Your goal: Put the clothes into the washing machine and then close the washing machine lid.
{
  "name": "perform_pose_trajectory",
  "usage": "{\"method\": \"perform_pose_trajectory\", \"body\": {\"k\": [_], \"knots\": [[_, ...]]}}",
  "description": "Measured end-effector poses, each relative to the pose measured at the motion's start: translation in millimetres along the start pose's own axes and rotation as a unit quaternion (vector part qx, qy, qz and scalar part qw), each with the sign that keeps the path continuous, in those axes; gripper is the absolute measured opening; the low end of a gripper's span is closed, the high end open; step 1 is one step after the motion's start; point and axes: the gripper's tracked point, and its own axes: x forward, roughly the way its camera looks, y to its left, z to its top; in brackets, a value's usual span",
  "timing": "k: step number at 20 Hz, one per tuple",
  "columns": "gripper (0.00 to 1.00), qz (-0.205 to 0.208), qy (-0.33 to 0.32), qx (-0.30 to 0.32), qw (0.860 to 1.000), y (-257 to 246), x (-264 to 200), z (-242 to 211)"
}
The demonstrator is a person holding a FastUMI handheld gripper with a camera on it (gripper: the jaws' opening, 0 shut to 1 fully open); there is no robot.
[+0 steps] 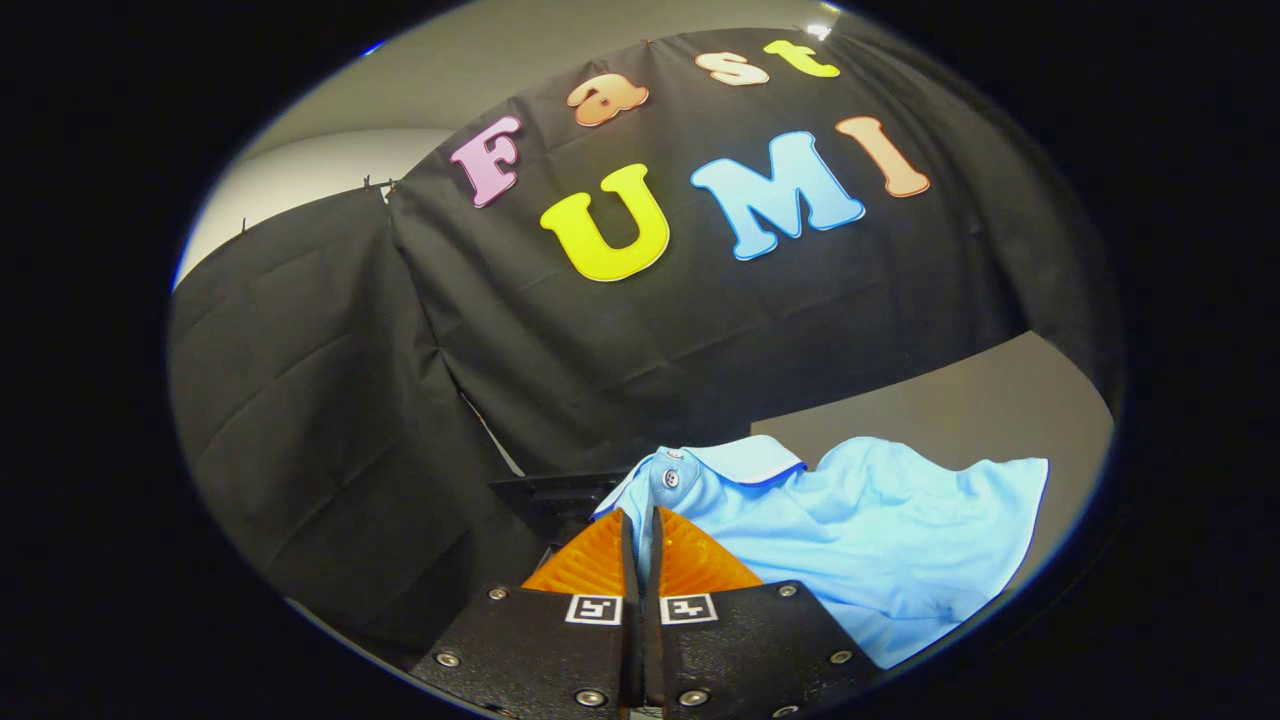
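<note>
Pinching blue shirt (860,530), tongs (640,520) level.

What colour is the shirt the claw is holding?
Light blue, seen in the gripper view: the shirt is pinched in the claw.

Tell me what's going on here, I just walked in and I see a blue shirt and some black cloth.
A handheld gripper has its fingers closed together on a fold of a light blue polo shirt, near the buttoned collar. The shirt looks lifted, draping off to one side of the fingers, with its collar just ahead of them. Behind it hangs the booth's black cloth wall, and a dark object sits low just beyond the fingers, too hidden to identify. So the shirt is in hand but not yet put away.
</note>
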Motion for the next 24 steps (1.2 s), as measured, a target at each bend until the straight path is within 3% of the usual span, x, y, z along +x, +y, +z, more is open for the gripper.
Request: {"method": "perform_pose_trajectory", "body": {"k": [24], "knots": [[0.00, 0.051, 0.027, -0.010, 0.998, 120, 54, -71]]}}
